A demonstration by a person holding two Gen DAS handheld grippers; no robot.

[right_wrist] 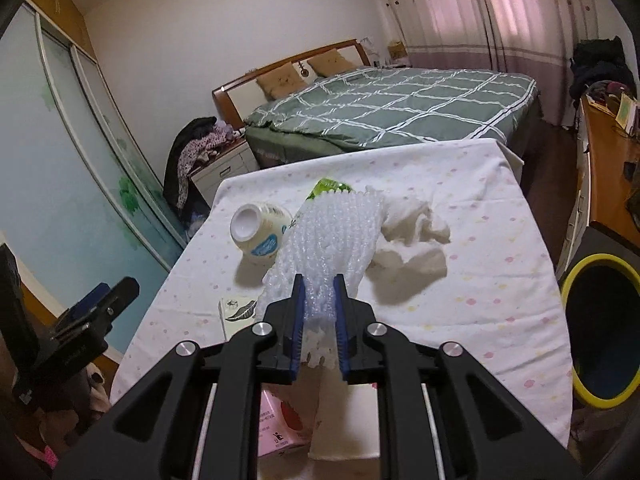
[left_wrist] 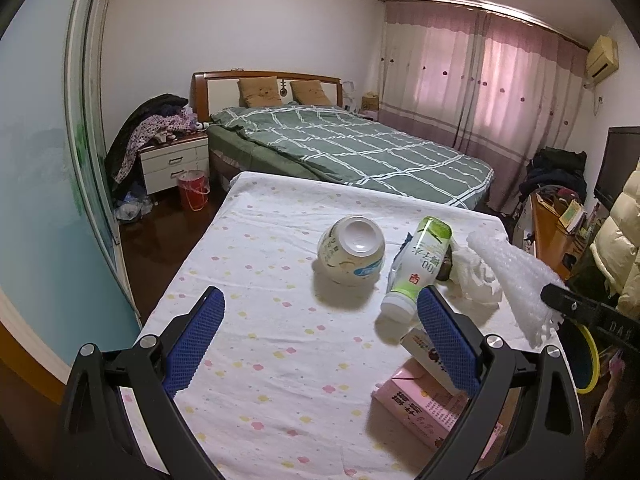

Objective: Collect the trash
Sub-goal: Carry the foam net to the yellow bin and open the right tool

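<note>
Foam net (right_wrist: pixel 332 236): white mesh fruit-sleeve type, pinched at its near end in right gripper (right_wrist: pixel 319 320), blue pads clenched on it, rest sticking out fwd over the table (right_wrist: pixel 500 280). Judged v. light, soft, springy; crushes flat under the pads, won't break. Grip at the bunched end looks ok; mesh may snag on pad texture at release.

Tissue wad (right_wrist: pixel 416 232): crumpled white, on cloth just beyond the net. Light, limp; take by a raised fold.

Green/white bottle (left_wrist: pixel 416 264): lying on side, cap end toward left gripper. Smooth plastic, prob. empty, rolls; take across the body, not the cap.

Round jar (left_wrist: pixel 352 252): tipped over, base facing the camera, left of bottle. Wide, slick; may exceed jaw span, cannot tell.

Pink carton (left_wrist: pixel 424 404): flat at near table edge, part hidden behind the finger. A second small box (left_wrist: pixel 420 344) rests on it. Stiff card, easy edges.

Left gripper (left_wrist: pixel 316 328): released, jaws wide, nothing between, hovering over cloth.

Bin (right_wrist: pixel 600 332): yellow rim, dark inside, beside table on the right, below cloth level. Likely drop point.
</note>
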